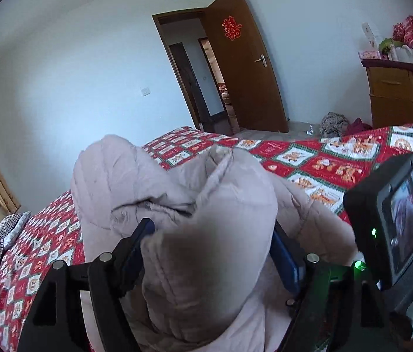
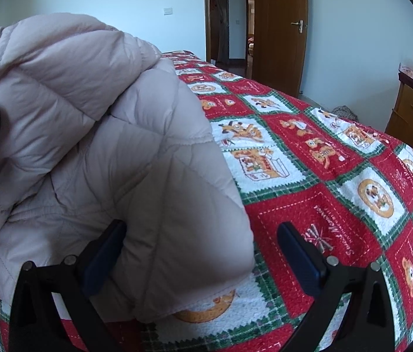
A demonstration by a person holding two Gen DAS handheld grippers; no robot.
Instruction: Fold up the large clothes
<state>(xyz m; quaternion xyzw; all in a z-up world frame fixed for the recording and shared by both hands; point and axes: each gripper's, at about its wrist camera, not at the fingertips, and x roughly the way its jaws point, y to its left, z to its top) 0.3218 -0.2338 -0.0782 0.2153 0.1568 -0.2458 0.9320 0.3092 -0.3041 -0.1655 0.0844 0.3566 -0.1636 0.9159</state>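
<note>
Both hand-held grippers: left (image 1: 209,252) clamps jacket (image 1: 177,205), right (image 2: 200,249) wide beside its hem.

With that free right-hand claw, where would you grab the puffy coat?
Probably the coat's rounded lower edge, coming in low from the right across the quilt. That edge bulges between the open right gripper's fingers and looks thin enough to pinch. The left gripper has a bunched fold.
</note>
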